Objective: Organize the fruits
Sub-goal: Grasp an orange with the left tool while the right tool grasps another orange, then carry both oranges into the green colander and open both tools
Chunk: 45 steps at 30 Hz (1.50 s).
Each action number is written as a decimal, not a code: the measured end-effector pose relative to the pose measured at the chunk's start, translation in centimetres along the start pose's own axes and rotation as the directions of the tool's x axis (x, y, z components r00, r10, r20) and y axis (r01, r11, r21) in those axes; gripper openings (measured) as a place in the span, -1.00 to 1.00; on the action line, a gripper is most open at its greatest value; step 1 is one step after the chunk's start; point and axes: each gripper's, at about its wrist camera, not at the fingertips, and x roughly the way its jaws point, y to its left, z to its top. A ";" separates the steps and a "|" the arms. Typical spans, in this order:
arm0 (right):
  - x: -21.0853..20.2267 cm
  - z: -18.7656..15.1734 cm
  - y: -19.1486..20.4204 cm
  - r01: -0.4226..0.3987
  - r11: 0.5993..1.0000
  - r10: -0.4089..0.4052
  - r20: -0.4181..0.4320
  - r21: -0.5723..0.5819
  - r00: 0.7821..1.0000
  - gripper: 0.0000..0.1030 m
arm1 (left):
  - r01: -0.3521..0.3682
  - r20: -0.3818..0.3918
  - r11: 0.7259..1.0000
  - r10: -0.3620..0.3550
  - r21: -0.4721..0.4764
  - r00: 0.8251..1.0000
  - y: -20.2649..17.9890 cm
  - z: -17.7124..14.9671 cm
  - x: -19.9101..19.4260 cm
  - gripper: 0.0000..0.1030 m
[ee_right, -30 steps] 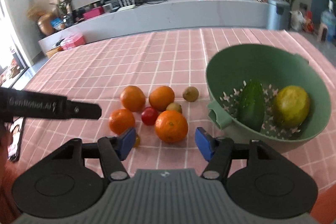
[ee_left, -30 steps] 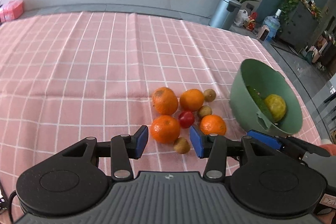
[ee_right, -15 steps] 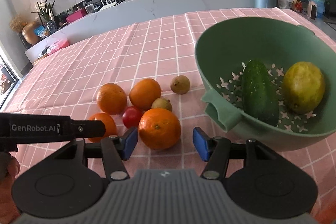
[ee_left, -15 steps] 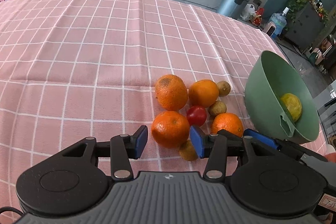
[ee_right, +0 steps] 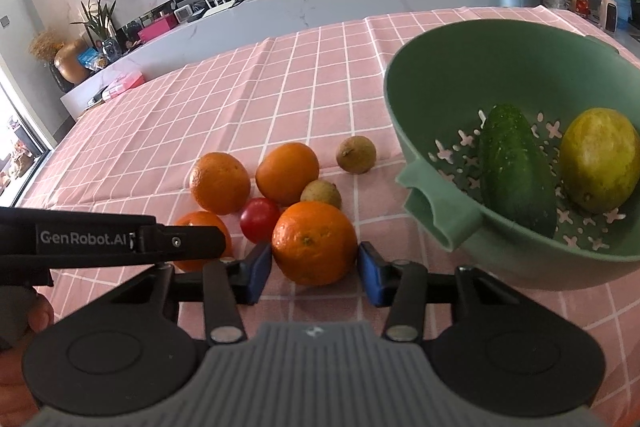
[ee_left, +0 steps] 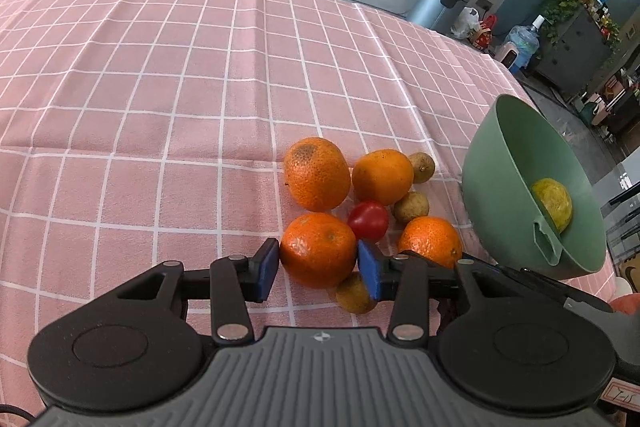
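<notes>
Blue pads of our left gripper [ee_left: 318, 269] have just closed onto an orange [ee_left: 318, 249]; our right gripper [ee_right: 315, 274] likewise pinches another orange [ee_right: 315, 243].

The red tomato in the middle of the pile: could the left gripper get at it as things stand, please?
Probably not directly. The left gripper has just been closing around an orange, which sits right in front of the tomato; other oranges crowd its sides.
</notes>
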 end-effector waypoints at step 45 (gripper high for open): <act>-12.9 4.0 -7.7 0.071 0.985 -0.059 0.083 -0.155 0.995 -0.19 | 0.098 0.051 0.976 -0.110 0.197 0.993 -14.3 2.1 -4.5 -0.10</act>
